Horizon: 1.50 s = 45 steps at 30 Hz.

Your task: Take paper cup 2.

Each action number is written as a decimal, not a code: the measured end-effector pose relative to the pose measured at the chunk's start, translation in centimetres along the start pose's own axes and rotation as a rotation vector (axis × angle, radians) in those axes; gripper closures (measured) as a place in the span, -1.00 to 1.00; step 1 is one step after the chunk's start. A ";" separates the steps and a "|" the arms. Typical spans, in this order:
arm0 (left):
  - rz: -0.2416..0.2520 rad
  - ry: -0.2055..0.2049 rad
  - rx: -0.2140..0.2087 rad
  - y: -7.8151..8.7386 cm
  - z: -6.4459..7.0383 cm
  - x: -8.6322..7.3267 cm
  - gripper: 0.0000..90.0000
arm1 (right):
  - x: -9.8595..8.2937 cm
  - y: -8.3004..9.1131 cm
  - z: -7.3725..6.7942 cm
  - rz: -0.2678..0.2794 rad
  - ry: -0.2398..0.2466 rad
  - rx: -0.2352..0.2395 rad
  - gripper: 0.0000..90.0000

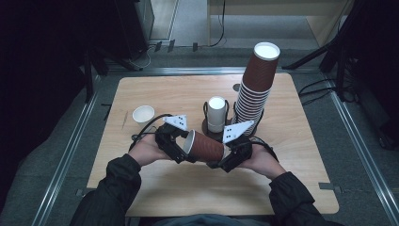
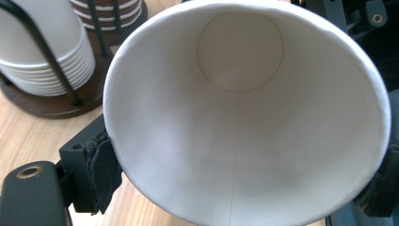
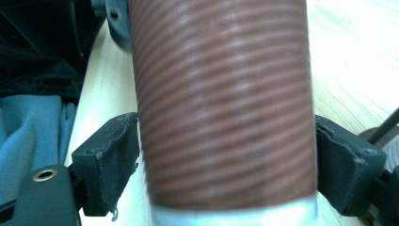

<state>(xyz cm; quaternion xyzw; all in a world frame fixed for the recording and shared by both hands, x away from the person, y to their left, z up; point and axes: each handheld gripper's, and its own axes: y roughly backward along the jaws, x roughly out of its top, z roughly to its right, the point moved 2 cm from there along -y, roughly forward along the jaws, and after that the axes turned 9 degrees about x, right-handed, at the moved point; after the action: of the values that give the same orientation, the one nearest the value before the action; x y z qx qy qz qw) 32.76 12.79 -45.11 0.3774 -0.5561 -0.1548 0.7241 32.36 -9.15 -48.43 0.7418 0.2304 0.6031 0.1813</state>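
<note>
Held sideways above the bench (image 1: 141, 188) between both claws: brown ribbed cup (image 1: 207, 147), left claw (image 1: 181, 148) pinching its rim end, right claw (image 1: 225, 157) clamped near its base; apparently mid-handover, next needing one release.

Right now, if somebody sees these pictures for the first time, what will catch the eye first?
Probably the brown ribbed paper cup held sideways above the near middle of the table, with the left gripper at its open mouth and the right gripper at its base. Next comes the tall leaning stack of brown cups at the far right, beside a holder of white cups.
</note>
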 end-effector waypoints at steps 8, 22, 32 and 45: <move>-0.095 -0.042 0.064 0.7 -0.2 0.0 -0.80 | -0.3 -0.1 0.3 -0.033 -0.001 -0.024 -0.65; -0.306 -0.140 0.136 -1.2 0.6 0.3 -0.80 | -0.6 -0.7 0.5 -0.074 -0.020 -0.047 -0.66; -0.346 -0.128 0.140 -2.3 1.0 1.0 -0.80 | -0.8 -2.0 0.5 -0.115 0.004 -0.048 -0.67; -0.340 -0.156 0.128 -2.6 1.8 1.6 -0.81 | -0.9 -3.1 0.2 -0.142 0.020 -0.021 -0.67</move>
<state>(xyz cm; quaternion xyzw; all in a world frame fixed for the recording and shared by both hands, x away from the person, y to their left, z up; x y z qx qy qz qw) 32.13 9.34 -45.68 0.4977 -0.5477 -0.2681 0.6168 31.97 -7.08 -50.95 0.7156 0.2777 0.5986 0.2291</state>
